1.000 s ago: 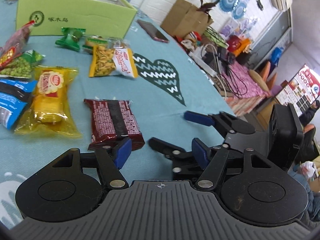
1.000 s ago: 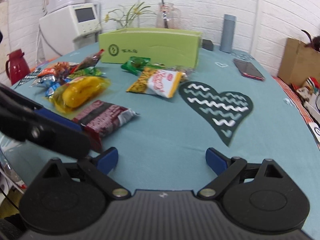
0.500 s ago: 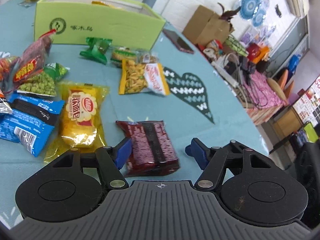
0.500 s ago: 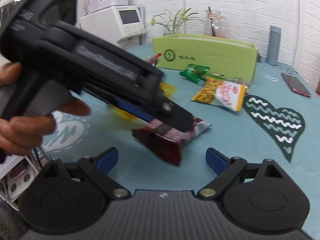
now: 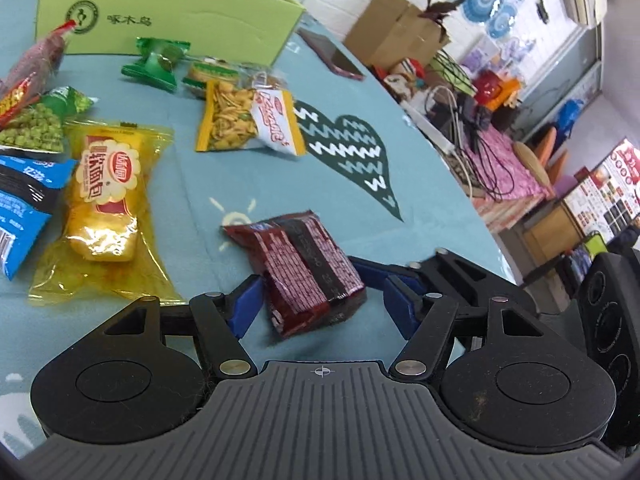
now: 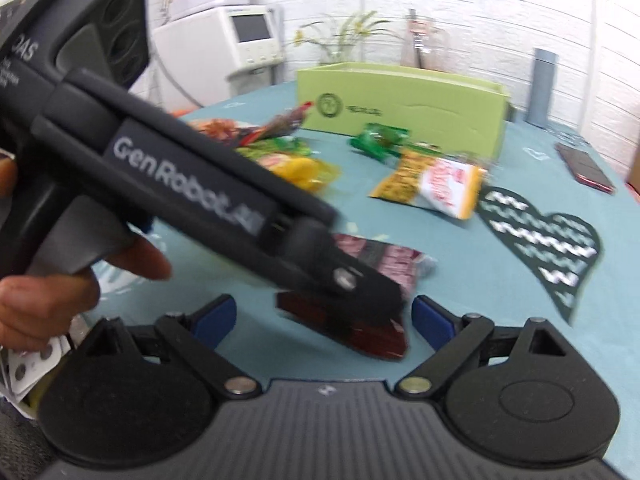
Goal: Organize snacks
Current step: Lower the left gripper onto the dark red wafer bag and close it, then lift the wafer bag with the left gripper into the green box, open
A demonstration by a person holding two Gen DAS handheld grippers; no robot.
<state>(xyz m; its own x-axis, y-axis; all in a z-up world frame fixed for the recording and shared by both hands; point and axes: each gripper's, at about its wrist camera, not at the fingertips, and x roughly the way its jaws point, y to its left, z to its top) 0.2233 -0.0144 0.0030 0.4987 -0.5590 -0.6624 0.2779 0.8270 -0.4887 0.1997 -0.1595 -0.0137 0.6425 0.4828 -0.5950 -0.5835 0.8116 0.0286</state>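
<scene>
A dark red snack packet lies on the teal tablecloth, its near end between the blue pads of my open left gripper; whether the pads touch it I cannot tell. In the right wrist view the same packet lies behind the left gripper's body, which crosses in front. My right gripper is open and empty just before it. A green cardboard box stands at the back, also in the right wrist view.
Other snacks lie on the cloth: a yellow bread pack, a blue pack, green peas, a yellow-white chips bag, a green candy. A phone lies back right. The table edge runs on the right.
My left gripper has swung left and closed in over the dark red packet, which now sits between its pads. Its body now crosses the right wrist view.
</scene>
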